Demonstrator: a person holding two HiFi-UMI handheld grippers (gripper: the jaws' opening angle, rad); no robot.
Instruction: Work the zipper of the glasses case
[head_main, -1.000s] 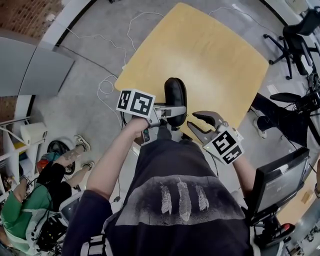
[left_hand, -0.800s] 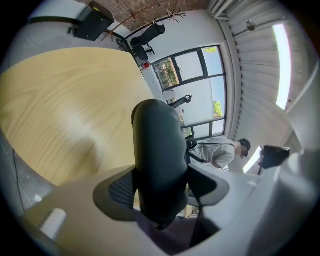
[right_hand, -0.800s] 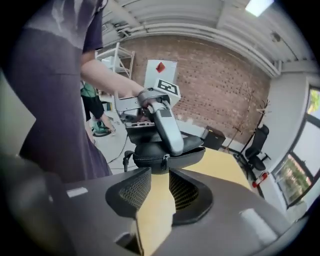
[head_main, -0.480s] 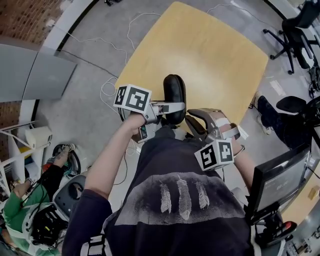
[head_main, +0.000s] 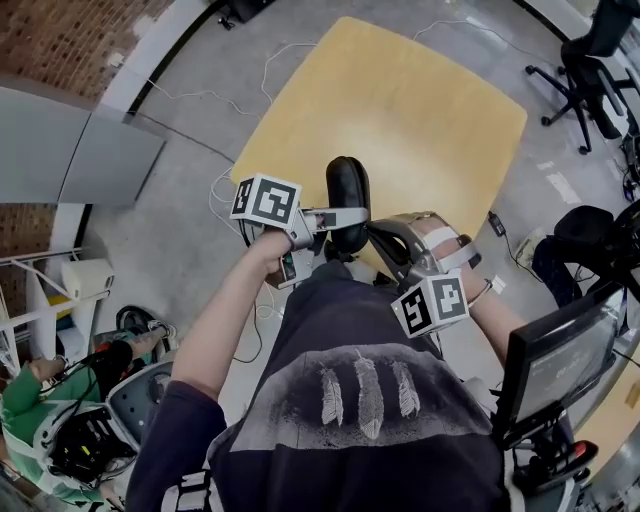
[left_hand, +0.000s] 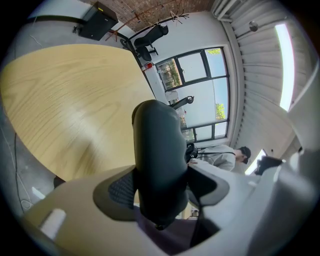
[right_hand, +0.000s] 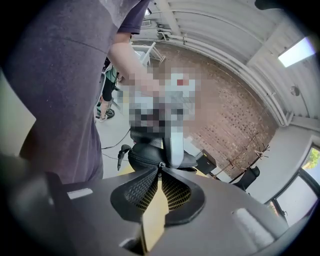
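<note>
Around the pale wooden table (head_main: 400, 110) lie loose cables (head_main: 290, 55) on the grey floor, with a black office chair (head_main: 585, 80) beyond the far right corner, a dark monitor (head_main: 555, 365) at the person's right side, a brick wall (head_main: 60, 40) at upper left, and another person in green (head_main: 25, 400) low down on the left. Over the table's near edge, just ahead of the wearer's dark shirt (head_main: 360, 380), sits the black glasses case (head_main: 346, 195), and whether it rests on the wood cannot be told. Its long axis runs straight away from the wearer, one rounded end toward the middle of the table and the other toward the body. The left gripper (head_main: 340, 218) comes in from the left and is clamped across the case near that close end, jaws spread wide around its body; one silver finger (head_main: 348, 214) crosses the top and hides part of it. In the left gripper view the case (left_hand: 157, 165) rises between the jaws and blocks much of the tabletop behind. The right gripper (head_main: 372, 236) reaches in from the right, its jaws having just been closing. In the right gripper view their tips meet on the small zipper pull (right_hand: 162, 164) at the case's end, nearly together.
</note>
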